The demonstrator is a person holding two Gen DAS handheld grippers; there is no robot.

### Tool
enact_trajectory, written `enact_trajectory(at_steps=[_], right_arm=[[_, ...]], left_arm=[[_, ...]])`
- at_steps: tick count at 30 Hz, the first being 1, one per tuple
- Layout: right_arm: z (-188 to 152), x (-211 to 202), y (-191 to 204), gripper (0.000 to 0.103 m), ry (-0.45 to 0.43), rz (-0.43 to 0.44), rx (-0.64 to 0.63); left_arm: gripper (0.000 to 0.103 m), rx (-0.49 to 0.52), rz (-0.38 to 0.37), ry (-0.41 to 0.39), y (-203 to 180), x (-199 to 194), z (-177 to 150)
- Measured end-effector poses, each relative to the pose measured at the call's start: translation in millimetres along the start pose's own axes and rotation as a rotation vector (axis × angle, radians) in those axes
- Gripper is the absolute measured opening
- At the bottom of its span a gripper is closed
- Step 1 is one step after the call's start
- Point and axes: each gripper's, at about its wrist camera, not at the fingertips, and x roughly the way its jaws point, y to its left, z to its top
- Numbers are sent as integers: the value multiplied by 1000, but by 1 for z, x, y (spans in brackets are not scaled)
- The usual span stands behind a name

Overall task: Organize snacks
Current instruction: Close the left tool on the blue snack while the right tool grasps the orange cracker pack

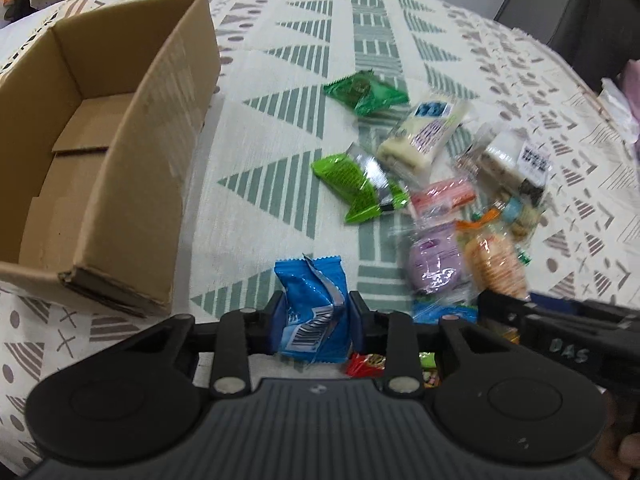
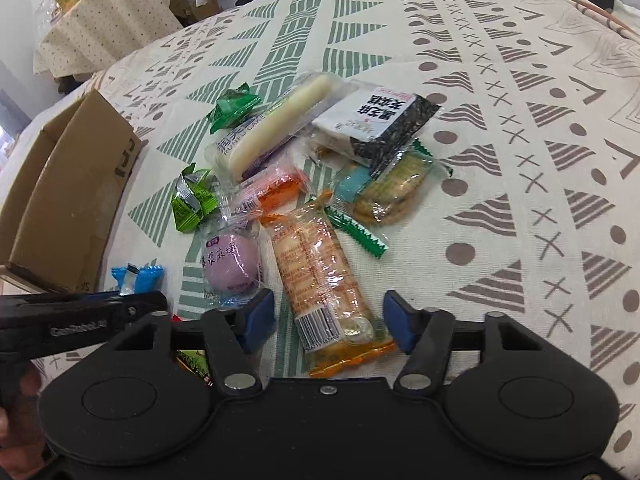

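Patterned tablecloth (image 1: 280, 160): cardboard box (image 1: 132, 184) beside left claw (image 1: 316, 312) clamping blue packet (image 1: 312, 312).

A strip of bare patterned surface (image 1: 256, 168) runs between the cardboard box (image 1: 132, 160) and the snack pile (image 2: 320, 184), wide enough for a gripper to pass. The box's tall near wall blocks entry from the side, so only its open top gives way in. Right of the pile the surface lies open.
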Motion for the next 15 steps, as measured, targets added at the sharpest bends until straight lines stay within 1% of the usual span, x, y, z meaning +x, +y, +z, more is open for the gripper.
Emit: enact_trajectory(at_steps=[1,2,7,15], right_arm=[[0,0,2,43,3,-2,-6],[-1,1,2,39,8,-2,-8],[-4,-8,6,37,7,-14,-2],[-3,-36,21,36,-49,-10,26]], left_arm=[[31,-1,-9,-8,0,-3,1],[31,-2,-17,-15,-1,-6,1],[31,0,-49,-52,-2,-22,3],[31,-24,-80,-118,12,-51,8]])
